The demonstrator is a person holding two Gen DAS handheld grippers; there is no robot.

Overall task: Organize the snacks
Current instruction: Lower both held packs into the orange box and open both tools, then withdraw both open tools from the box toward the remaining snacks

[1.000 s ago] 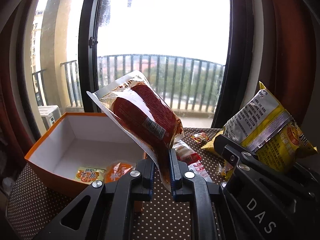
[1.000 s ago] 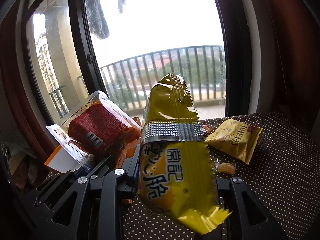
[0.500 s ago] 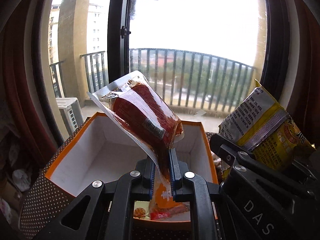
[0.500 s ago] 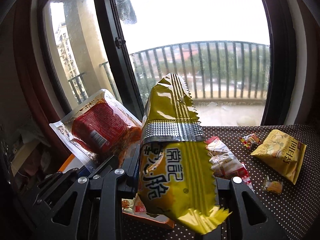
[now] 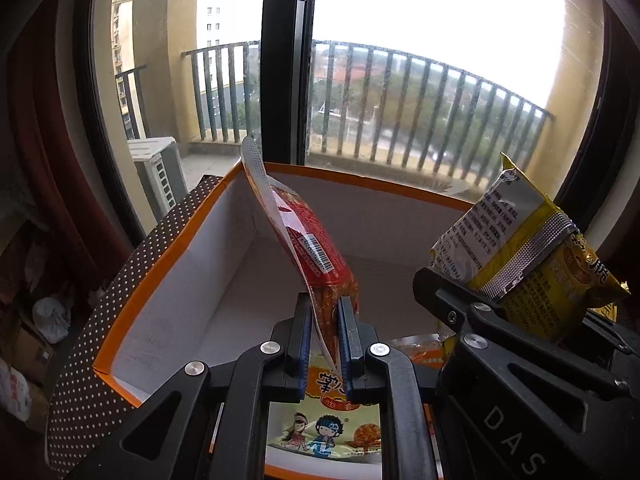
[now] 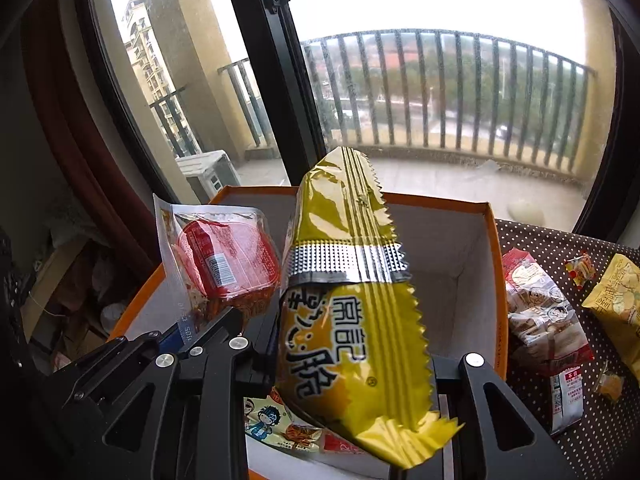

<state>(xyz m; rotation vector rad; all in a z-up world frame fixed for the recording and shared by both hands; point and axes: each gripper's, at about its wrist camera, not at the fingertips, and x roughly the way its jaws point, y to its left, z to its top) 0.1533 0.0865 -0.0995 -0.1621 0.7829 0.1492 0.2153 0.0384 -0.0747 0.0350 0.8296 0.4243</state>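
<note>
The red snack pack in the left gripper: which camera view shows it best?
The right wrist view: there the red snack pack shows its broad face, with the barcode and clear edge, above the orange box. The left wrist view shows it nearly edge-on, though it shows the left gripper jaws clamping its lower end.

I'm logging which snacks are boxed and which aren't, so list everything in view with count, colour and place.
red snack pouch: 1, red with clear edge, held above the box
yellow snack bag: 1, yellow, held above the box
orange box: 1, orange rim, white inside, on the dotted cloth
cartoon packet: 1, pale with cartoon figures, on the box floor
red-and-white pack: 1, on the cloth right of the box
small yellow bag: 1, far right on the cloth
wrapped candies: at least 2, small, on the cloth
left tongs: shut on the red pouch
right tongs: shut on the yellow bag
</note>
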